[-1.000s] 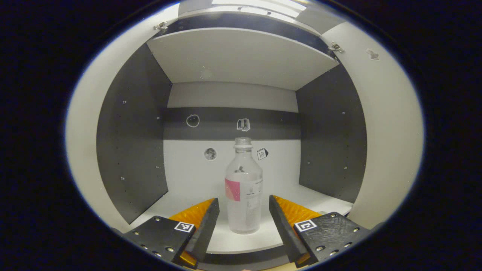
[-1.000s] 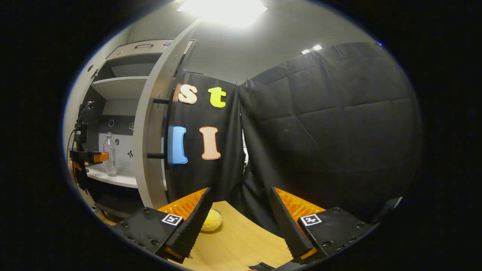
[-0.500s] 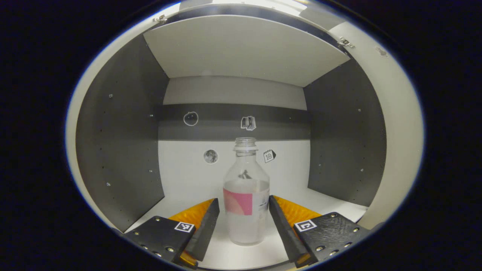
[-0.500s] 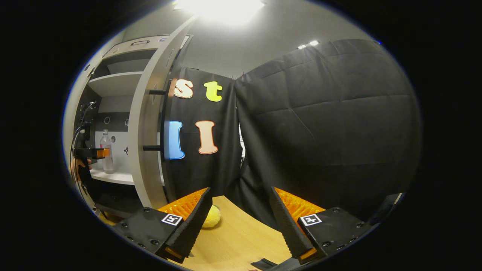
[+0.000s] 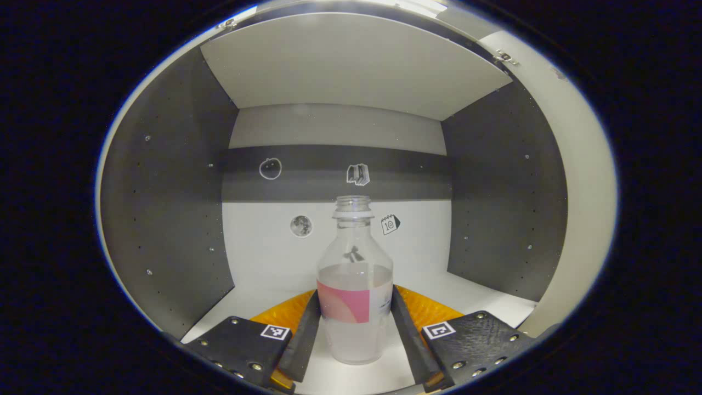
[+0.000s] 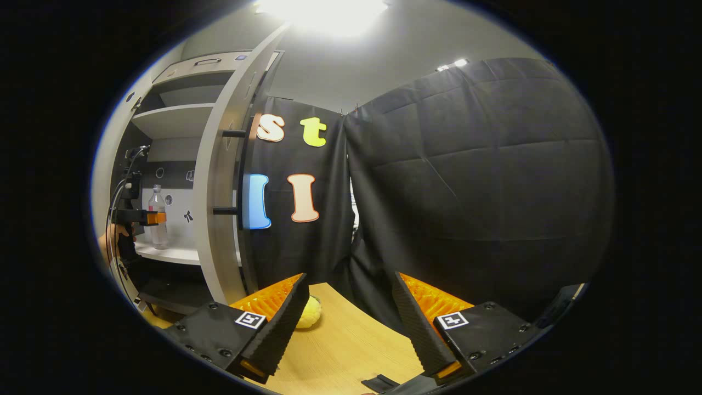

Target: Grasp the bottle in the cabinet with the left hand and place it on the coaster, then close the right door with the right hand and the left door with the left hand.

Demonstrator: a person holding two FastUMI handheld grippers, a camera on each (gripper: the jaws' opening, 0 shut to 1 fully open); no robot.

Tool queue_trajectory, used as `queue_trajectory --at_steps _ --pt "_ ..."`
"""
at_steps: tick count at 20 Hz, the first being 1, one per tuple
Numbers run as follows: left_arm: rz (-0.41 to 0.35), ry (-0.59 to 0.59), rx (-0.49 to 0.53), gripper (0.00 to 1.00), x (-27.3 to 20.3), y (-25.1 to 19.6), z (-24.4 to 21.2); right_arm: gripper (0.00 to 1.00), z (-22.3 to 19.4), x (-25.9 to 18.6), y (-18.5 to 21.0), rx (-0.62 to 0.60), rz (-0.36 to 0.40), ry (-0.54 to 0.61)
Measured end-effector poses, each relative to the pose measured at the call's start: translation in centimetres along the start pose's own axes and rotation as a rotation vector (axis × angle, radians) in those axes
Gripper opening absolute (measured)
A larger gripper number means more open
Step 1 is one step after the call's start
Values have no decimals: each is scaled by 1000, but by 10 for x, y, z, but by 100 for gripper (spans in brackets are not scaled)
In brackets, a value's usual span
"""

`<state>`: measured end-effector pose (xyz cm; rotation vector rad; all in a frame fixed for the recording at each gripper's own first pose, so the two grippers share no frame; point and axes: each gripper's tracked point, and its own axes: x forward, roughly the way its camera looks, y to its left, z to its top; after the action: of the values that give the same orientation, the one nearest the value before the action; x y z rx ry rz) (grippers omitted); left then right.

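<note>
In the left gripper view the bottle (image 5: 355, 285) stands upright on the white shelf (image 5: 482, 299) inside the cabinet (image 5: 164, 208), straight ahead and between the two fingers of the left tool (image 5: 354, 334). The fingers lie along both sides of the bottle's lower half, at the level of its pink label. They look to be touching or just beside the plastic, but it is hard to say whether both press on it, so I cannot tell if the tool is clenched on the bottle or only closing in. The bottle is clear, uncapped and about half full of cloudy liquid, and its base rests on the shelf. Small stickers (image 5: 357, 174) dot the back wall behind it, and a second shelf (image 5: 351, 66) spans the cabinet above.

In the right gripper view the right tool (image 6: 345, 323) is released, its fingers spread wide with nothing between them, above the near end of a wooden table (image 6: 351, 351). A yellow fluffy thing (image 6: 308, 310) lies on the table just beyond its left finger. To the far left the right door (image 6: 219, 186) stands open, and past it the left tool (image 6: 143, 218) is at the bottle (image 6: 158, 216) on the shelf, with a hand (image 6: 112, 241) behind it.
</note>
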<state>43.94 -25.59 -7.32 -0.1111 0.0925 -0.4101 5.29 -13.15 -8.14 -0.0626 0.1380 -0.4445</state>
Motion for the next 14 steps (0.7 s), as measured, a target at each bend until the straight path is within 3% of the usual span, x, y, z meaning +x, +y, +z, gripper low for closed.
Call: queue_trajectory --at_steps 1,2,11,12,14 --pt "4 -7 -4 72 -7 0 3 97 0 -1 0 4 9 1" --pt "4 -15 -8 80 -15 -1 5 97 -1 -1 -1 7 19 2" --pt "33 -64 1 80 -92 -18 16 97 2 -15 -11 13 135 -10" --pt "35 -67 -1 72 -101 -21 17 97 -1 -16 -13 15 146 -9" --pt "42 -71 2 72 -118 -25 14 97 -1 -19 -16 19 170 -7"
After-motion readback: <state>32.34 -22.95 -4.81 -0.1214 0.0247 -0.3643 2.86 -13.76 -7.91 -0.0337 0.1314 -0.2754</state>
